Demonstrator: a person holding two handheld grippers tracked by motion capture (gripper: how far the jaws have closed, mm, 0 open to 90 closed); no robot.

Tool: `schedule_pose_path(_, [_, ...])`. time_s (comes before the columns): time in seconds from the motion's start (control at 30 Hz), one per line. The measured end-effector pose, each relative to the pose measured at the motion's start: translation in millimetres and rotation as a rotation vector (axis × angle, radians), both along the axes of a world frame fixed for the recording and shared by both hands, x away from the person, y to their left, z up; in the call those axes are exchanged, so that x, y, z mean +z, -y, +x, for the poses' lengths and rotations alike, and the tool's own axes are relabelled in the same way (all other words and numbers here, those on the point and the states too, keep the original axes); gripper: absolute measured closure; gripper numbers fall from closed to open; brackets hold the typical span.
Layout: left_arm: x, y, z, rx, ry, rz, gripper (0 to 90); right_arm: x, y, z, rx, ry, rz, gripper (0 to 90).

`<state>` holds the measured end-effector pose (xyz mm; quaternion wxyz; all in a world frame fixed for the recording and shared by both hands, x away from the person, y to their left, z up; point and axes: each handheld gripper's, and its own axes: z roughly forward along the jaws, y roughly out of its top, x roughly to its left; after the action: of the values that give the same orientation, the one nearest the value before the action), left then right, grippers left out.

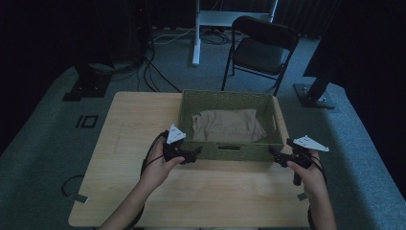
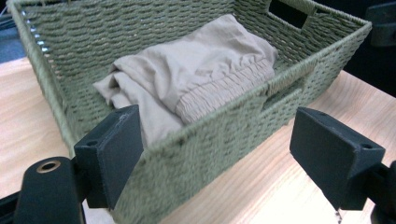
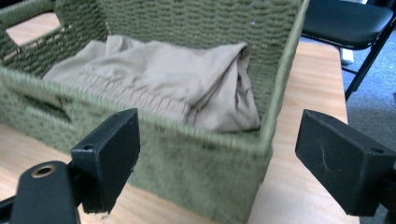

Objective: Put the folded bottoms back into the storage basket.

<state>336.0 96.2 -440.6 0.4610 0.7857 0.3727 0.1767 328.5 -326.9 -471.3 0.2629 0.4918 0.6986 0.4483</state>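
Here, a green woven basket (image 1: 230, 152) stood on the wooden table (image 1: 124, 143), its long axis running across the table from side to side, a handle slot cut in its near wall. Inside lay a folded beige garment (image 1: 227, 125), elastic waistband toward the near wall, spread along the basket's length. The left gripper (image 1: 194, 155) sat at the basket's near left corner, jaws spread wide on either side of that corner, holding nothing. The right gripper (image 1: 274, 154) sat at the near right corner, jaws likewise apart and empty, astride the corner. A black folding chair (image 1: 261, 48) stood beyond the table.
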Motion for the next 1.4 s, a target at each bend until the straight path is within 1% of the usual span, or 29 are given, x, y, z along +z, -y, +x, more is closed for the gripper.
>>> schedule_pose_path(0.07, [-6.4,-3.6,-4.3,0.009,0.001,0.007,17.8,-4.8,0.0,-4.1,-0.007,-0.005,-0.003,13.5])
schedule_pose_path(0.1, [-11.9,-6.5,-7.4,0.008,-0.005,0.017,17.7,-9.7,0.6,-7.9,-0.012,-0.009,-0.003,13.5])
schedule_pose_path(0.13, [-11.9,-6.5,-7.4,0.008,-0.005,0.017,17.6,-9.7,0.6,-7.9,-0.012,-0.009,-0.003,13.5])
schedule_pose_path(0.17, [-15.4,-8.6,-8.9,0.011,-0.014,0.016,17.5,-14.4,1.4,-10.4,-0.007,-0.014,0.000,13.4])
schedule_pose_path(0.2, [-19.8,-10.9,-10.6,0.016,-0.017,0.021,17.5,-14.4,1.4,-10.4,-0.007,-0.014,0.000,13.4])
schedule_pose_path(0.23, [-25.7,-14.3,-13.2,0.023,-0.024,0.022,17.5,-20.8,2.5,-13.1,-0.011,-0.026,0.003,13.4])
schedule_pose_path(0.3, [-28.8,-16.3,-14.4,0.025,-0.030,0.024,17.5,-25.4,3.3,-15.2,-0.012,-0.035,0.000,13.4])
schedule_pose_path(0.4, [-39.0,-22.4,-17.4,0.039,-0.042,0.022,17.5,-30.7,3.6,-18.1,-0.015,-0.042,-0.001,13.4])
schedule_pose_path(0.47, [-48.0,-26.5,-19.9,0.049,-0.054,0.034,17.4,-40.6,3.3,-22.2,-0.019,-0.059,0.009,13.4])
schedule_pose_path(0.5, [-48.0,-26.5,-19.9,0.049,-0.054,0.034,17.4,-40.6,3.3,-22.2,-0.019,-0.059,0.009,13.4])
schedule_pose_path(0.57, [-55.6,-30.0,-22.7,0.057,-0.067,0.039,17.4,-47.7,2.2,-24.4,-0.018,-0.072,0.001,13.4])
schedule_pose_path(0.63, [-62.2,-33.6,-25.6,0.067,-0.076,0.045,17.4,-52.7,2.0,-25.8,-0.020,-0.082,0.002,13.4])
schedule_pose_path(0.67, [-68.2,-37.9,-28.6,0.083,-0.083,0.053,17.4,-56.9,2.0,-27.3,-0.020,-0.094,-0.002,13.4])
schedule_pose_path(0.7, [-68.2,-37.9,-28.6,0.083,-0.083,0.053,17.4,-56.9,2.0,-27.3,-0.020,-0.094,-0.002,13.4])
schedule_pose_path(0.83, [-79.8,-48.6,-33.3,0.119,-0.102,0.058,16.5,-63.1,4.8,-32.4,-0.030,-0.100,-0.008,13.5])
schedule_pose_path(0.87, [-85.9,-54.0,-36.4,0.128,-0.117,0.077,16.3,-67.0,6.5,-35.4,-0.034,-0.107,-0.010,13.5])
schedule_pose_path(0.9, [-85.9,-54.0,-36.4,0.128,-0.117,0.077,16.3,-67.0,6.5,-35.4,-0.034,-0.107,-0.010,13.5])
schedule_pose_path(0.93, [-90.9,-57.5,-39.5,0.137,-0.123,0.087,16.3,-70.5,7.8,-38.3,-0.036,-0.117,-0.009,13.5])
schedule_pose_path(0.97, [-90.9,-57.5,-39.5,0.137,-0.123,0.087,16.3,-70.5,7.8,-38.3,-0.036,-0.117,-0.009,13.5])
schedule_pose_path(1.03, [-94.8,-60.9,-41.5,0.141,-0.135,0.103,16.3,-73.6,8.7,-40.8,-0.043,-0.125,-0.014,13.5])
schedule_pose_path(1.07, [-98.3,-63.9,-43.0,0.153,-0.136,0.115,16.3,-76.0,8.5,-42.4,-0.039,-0.134,-0.031,13.5])
schedule_pose_path(1.13, [-100.9,-67.3,-44.2,0.168,-0.143,0.126,16.3,-77.6,7.9,-43.6,-0.042,-0.140,-0.047,13.5])
schedule_pose_path(1.17, [-100.9,-67.3,-44.2,0.168,-0.143,0.126,16.3,-77.6,7.9,-43.6,-0.042,-0.140,-0.047,13.5])
schedule_pose_path(1.2, [-103.3,-70.6,-45.2,0.186,-0.143,0.146,16.3,-78.9,7.5,-44.9,-0.041,-0.147,-0.049,13.4])
schedule_pose_path(1.23, [-103.3,-70.6,-45.2,0.186,-0.143,0.146,16.3,-78.9,7.5,-44.9,-0.041,-0.147,-0.049,13.4])
schedule_pose_path(1.27, [-105.2,-73.0,-45.7,0.201,-0.148,0.164,16.4,-81.0,7.1,-45.7,-0.041,-0.166,-0.061,13.5])
schedule_pose_path(1.33, [-108.9,-76.6,-46.1,0.218,-0.158,0.186,16.3,-80.9,7.2,-46.4,-0.052,-0.162,-0.070,13.4])
schedule_pose_path(1.37, [-110.2,-78.2,-46.4,0.224,-0.151,0.199,16.3,-80.9,7.2,-46.4,-0.052,-0.162,-0.070,13.4])
schedule_pose_path(1.4, [-110.1,-80.7,-46.8,0.247,-0.155,0.200,15.9,-81.6,7.1,-46.3,-0.060,-0.180,-0.108,13.4])
